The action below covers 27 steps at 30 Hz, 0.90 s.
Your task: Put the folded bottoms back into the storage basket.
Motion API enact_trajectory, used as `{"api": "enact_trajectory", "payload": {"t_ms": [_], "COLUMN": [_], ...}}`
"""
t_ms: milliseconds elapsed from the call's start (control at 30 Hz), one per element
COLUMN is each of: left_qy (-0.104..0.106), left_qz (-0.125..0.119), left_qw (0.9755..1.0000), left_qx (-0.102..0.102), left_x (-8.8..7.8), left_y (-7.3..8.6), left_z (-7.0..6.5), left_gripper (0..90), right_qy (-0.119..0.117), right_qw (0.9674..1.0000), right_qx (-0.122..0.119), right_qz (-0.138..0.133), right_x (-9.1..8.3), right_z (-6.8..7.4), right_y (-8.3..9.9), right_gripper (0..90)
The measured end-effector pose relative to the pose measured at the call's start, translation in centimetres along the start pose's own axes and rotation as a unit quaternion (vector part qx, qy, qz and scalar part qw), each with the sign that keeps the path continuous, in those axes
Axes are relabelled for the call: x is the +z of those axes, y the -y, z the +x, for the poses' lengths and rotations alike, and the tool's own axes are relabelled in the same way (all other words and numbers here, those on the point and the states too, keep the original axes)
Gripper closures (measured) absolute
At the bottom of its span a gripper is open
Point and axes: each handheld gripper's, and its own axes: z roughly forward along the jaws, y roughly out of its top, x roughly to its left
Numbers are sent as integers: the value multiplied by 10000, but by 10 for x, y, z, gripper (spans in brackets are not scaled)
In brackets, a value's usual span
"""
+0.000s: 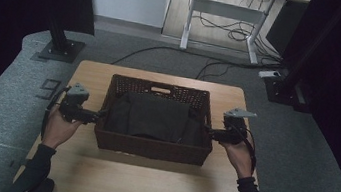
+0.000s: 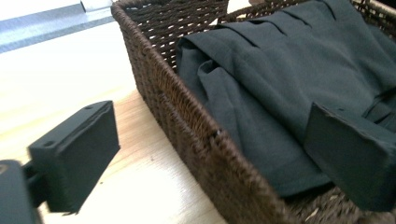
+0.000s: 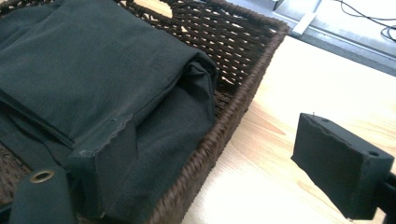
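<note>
In the middle of the high view, a dark woven basket sits on a pale wooden table, and a folded dark cloth lies inside it, covering most of the bottom. At the left of that frame the left gripper is held level at the basket's left end wall, with the person's left hand behind it; at the right of the frame the right gripper is at the opposite end wall, borne by the right hand. The left gripper view shows its jaws spread wide and astride the basket's rim: one jaw stands at the lower left of the frame over the bare table, the other at the lower right above the cloth inside the basket. Neither pad presses on the wicker, so nothing is gripped. The right gripper view is much the same: one jaw at the lower left of the frame lies over the cloth, the other at the lower right hangs over the table, and the basket wall runs between them untouched. Both grippers are open and hold nothing.
</note>
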Motion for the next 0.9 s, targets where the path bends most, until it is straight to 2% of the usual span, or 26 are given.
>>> {"api": "enact_trajectory", "payload": {"t_ms": [67, 267, 433, 567, 633, 900], "left_qy": [-67, -153, -280, -289, -282, -377], "left_qz": [20, -48, -31, -34, -44, 92], "left_qw": [10000, 9998, 9995, 9993, 9992, 9990], "left_qx": [34, -83, -129, -222, -280, -214], "left_x": [-4, -15, -24, -27, -28, -20], "left_y": [4, 19, 36, 45, 51, 76], "left_z": [1, 6, 14, 17, 18, 19], "left_gripper": [0, 0, 0, 0, 0, 0], "right_qy": [34, 96, 201, 244, 257, 359], "right_qw": [10000, 9998, 9996, 9993, 9992, 9986], "right_qx": [44, 145, 216, 267, 309, 292], "right_qz": [-13, -60, 8, 27, 43, 239], "right_x": [-5, -18, -27, -31, -33, -31], "right_z": [-2, -9, -15, -18, -19, -18], "right_y": [3, 12, 26, 33, 38, 61], "right_gripper": [132, 121, 60, 34, 18, 0]}}
